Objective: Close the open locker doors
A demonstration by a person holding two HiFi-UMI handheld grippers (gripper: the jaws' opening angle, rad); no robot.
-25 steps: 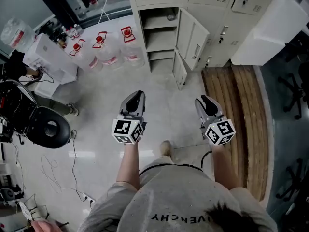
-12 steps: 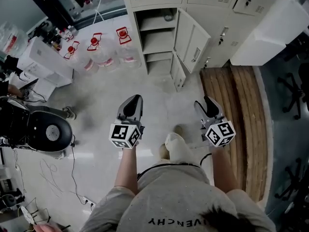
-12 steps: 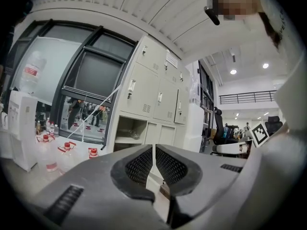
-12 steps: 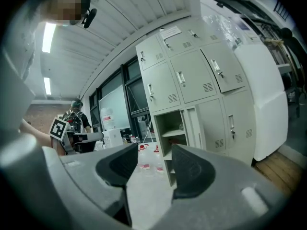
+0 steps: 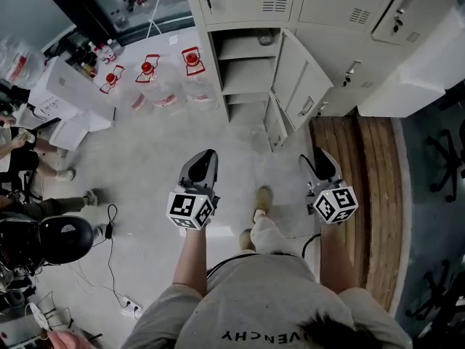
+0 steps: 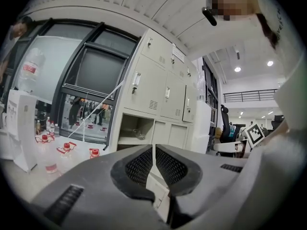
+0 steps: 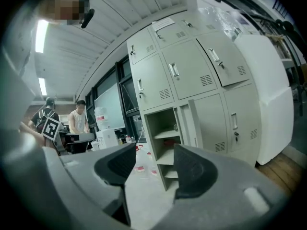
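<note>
A bank of cream lockers (image 5: 276, 6) stands ahead. One column is open and shows bare shelves (image 5: 247, 71). Its tall upper door (image 5: 301, 82) and small lower door (image 5: 275, 122) swing out to the right. My left gripper (image 5: 206, 157) is held over the floor, well short of the lockers, and its jaws (image 6: 153, 157) are shut on nothing. My right gripper (image 5: 320, 160) hovers to the right, level with it and also short of the doors. Its jaws (image 7: 154, 169) have just been opening and stand open with nothing between them. The open column (image 7: 165, 145) and its door (image 7: 192, 123) lie straight ahead of them.
Several water jugs with red caps (image 5: 190, 60) stand left of the open column. A white box (image 5: 73, 86) and seated people are at far left. A wooden platform (image 5: 363, 187) runs along the right beneath a large white cabinet (image 5: 421, 71). A cable (image 5: 109, 231) crosses the floor.
The person has stepped forward and both grippers have moved nearer to the lockers, which fill more of the head view. The right jaws now stand wider apart.
</note>
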